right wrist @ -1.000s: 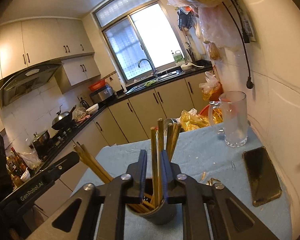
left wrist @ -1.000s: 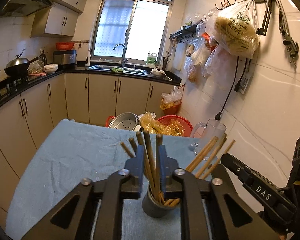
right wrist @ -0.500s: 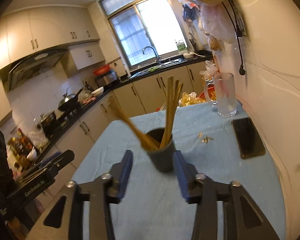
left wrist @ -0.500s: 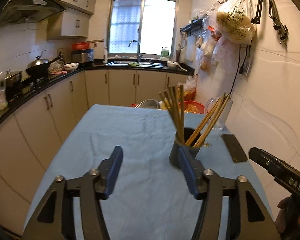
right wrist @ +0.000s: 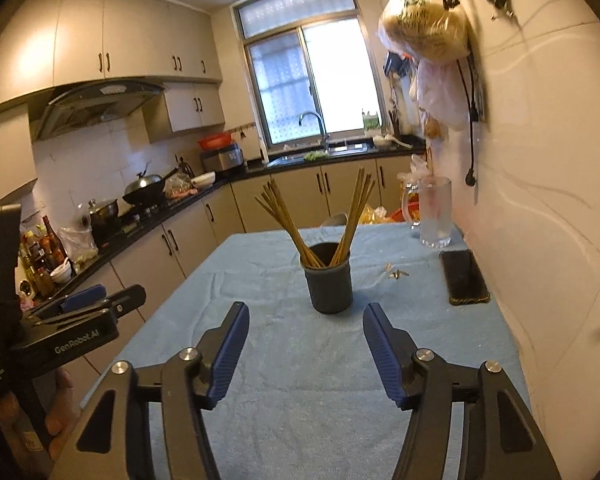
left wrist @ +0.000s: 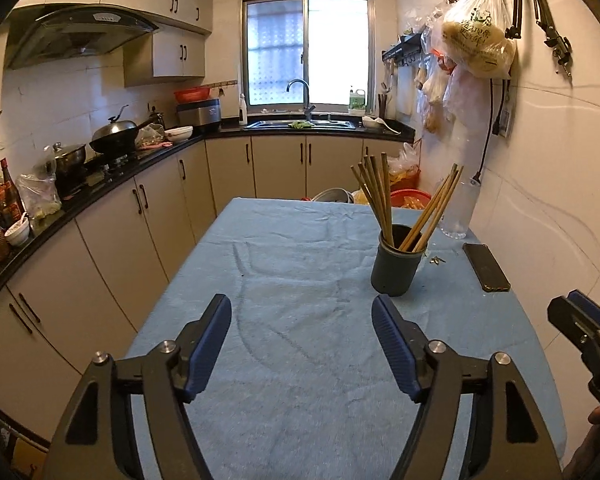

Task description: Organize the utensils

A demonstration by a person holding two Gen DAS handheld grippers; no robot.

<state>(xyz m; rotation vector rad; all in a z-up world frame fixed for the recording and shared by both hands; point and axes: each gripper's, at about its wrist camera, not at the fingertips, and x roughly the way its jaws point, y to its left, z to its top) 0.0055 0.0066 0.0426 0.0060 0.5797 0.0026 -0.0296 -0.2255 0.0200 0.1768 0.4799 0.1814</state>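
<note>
A dark grey cup (left wrist: 396, 266) stands upright on the blue cloth of the table (left wrist: 292, 280), right of centre. Several wooden chopsticks (left wrist: 374, 196) stand in it in two bunches, one leaning left, one leaning right (left wrist: 436, 210). The cup also shows in the right wrist view (right wrist: 328, 280) with its chopsticks (right wrist: 354, 212). My left gripper (left wrist: 302, 344) is open and empty, near the table's front, well short of the cup. My right gripper (right wrist: 304, 352) is open and empty, also pulled back from the cup.
A black phone (left wrist: 486, 266) lies on the cloth by the right wall. A glass mug (right wrist: 434, 212) stands at the far right corner. Small scraps (right wrist: 396, 274) lie between cup and phone. Cabinets and a cluttered counter (left wrist: 80, 184) run along the left.
Both grippers were shut on chopsticks standing in the cup; they opened, let go, and drew back toward the table's front. The chopsticks stay in the cup.
</note>
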